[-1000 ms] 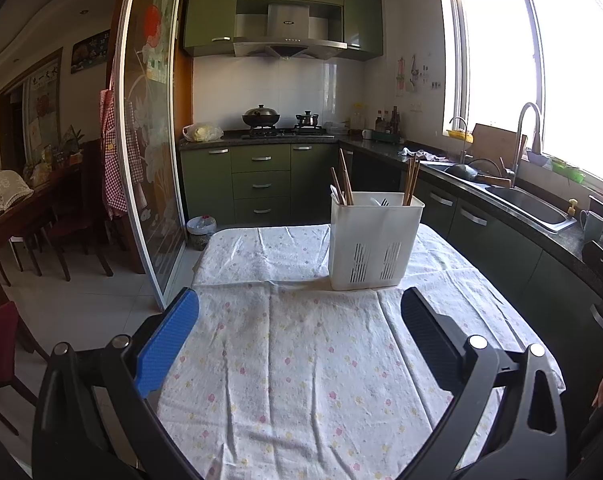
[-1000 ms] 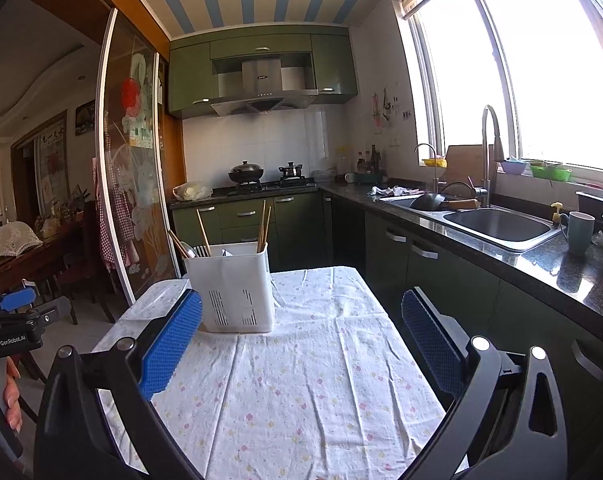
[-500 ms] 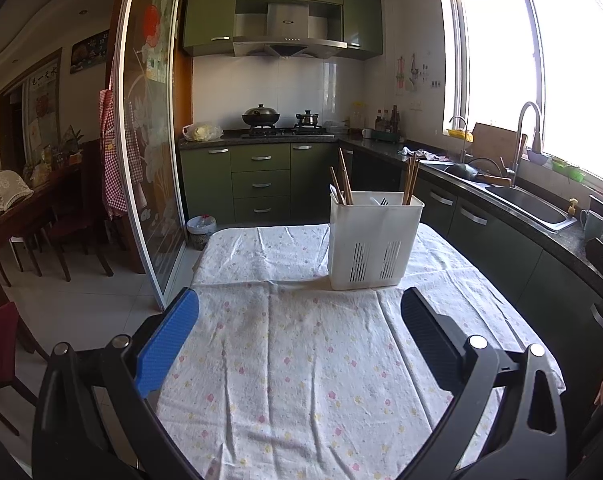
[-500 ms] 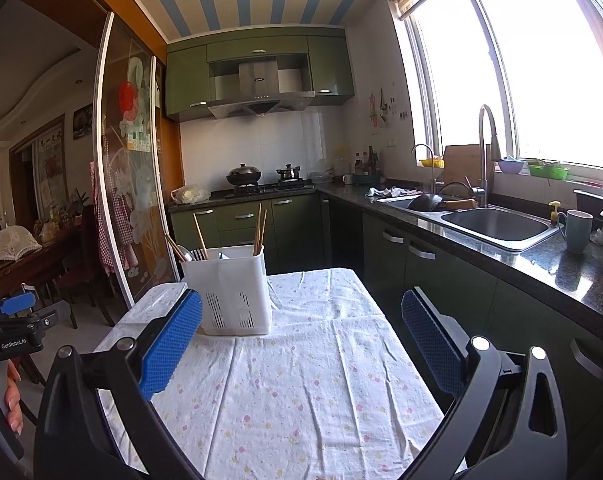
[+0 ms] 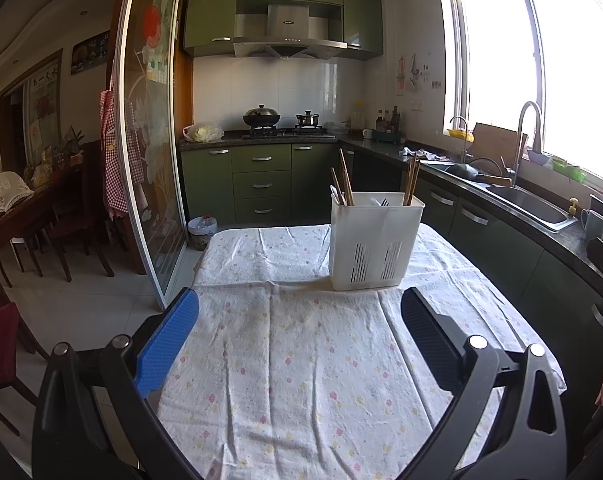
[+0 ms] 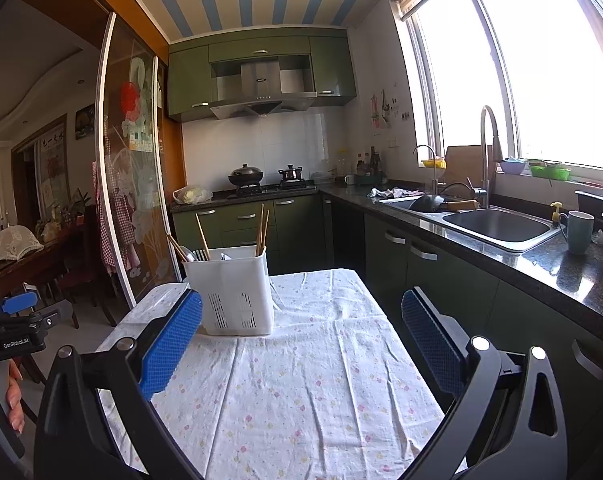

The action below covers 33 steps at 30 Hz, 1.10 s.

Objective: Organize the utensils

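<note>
A white slotted utensil holder (image 5: 375,240) (image 6: 231,290) stands upright on the table with the flowered cloth (image 5: 301,360) (image 6: 301,380). Wooden chopsticks (image 5: 343,182) (image 6: 262,230) stick up from it at both ends, with a spoon and a fork head between them. My left gripper (image 5: 299,312) is open and empty, well short of the holder. My right gripper (image 6: 301,312) is also open and empty; the holder sits behind its left finger. The left gripper body (image 6: 13,330) and a hand (image 6: 13,400) show at the left edge of the right wrist view.
Green cabinets and a dark counter with a sink (image 6: 497,226) and a mug (image 6: 579,232) run along the right. A stove with pots (image 5: 261,118) is at the back. A glass sliding door (image 5: 149,160) and dining chairs (image 5: 73,220) stand to the left.
The right wrist view has tilted upward a little, so the holder sits lower in it. The left gripper has held still. Both stay open.
</note>
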Available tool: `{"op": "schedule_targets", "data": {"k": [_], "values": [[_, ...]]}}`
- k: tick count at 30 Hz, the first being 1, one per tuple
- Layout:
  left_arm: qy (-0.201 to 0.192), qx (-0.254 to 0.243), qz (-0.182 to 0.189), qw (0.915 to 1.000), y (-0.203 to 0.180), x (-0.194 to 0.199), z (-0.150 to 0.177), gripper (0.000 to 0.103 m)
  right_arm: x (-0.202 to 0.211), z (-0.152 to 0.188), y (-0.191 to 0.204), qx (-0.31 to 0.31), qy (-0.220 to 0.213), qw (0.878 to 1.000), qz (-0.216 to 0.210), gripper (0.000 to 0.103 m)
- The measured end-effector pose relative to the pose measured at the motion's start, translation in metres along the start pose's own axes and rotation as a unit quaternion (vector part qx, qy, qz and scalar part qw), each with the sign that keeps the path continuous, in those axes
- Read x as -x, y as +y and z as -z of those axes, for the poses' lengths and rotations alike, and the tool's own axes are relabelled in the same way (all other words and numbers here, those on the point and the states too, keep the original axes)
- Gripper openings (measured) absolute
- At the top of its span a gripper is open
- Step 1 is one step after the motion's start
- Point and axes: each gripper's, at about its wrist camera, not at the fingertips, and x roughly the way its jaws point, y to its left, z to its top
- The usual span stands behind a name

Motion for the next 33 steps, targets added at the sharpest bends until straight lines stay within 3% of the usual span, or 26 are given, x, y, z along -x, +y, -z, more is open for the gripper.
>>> {"op": "schedule_targets", "data": {"k": [17,26,30,33], "values": [[0.0,-0.001,-0.009,1.0,-0.0005,0.0011,-0.0027,0.096,0.0007,0.001,0.0008,-0.001,0.001,1.0,0.001,0.098],[-0.008,0.001,-0.038,0.9992,0.004,0.0035,-0.0068,0.096,0.0003,0.0025,0.002,0.001,0.001,1.0,0.002,0.098],[0.013,0.003,-0.026,0.9996,0.0059,-0.0012,-0.0084,0.096,0.0003,0.0026,0.0024,0.001,0.002,1.0,0.002,0.098],[0.017,-0.011,-0.037,0.9991,0.0034,-0.0038,-0.0084,0.096,-0.0022,0.0059,0.002,0.002,0.004,1.0,0.003,0.098]]}}
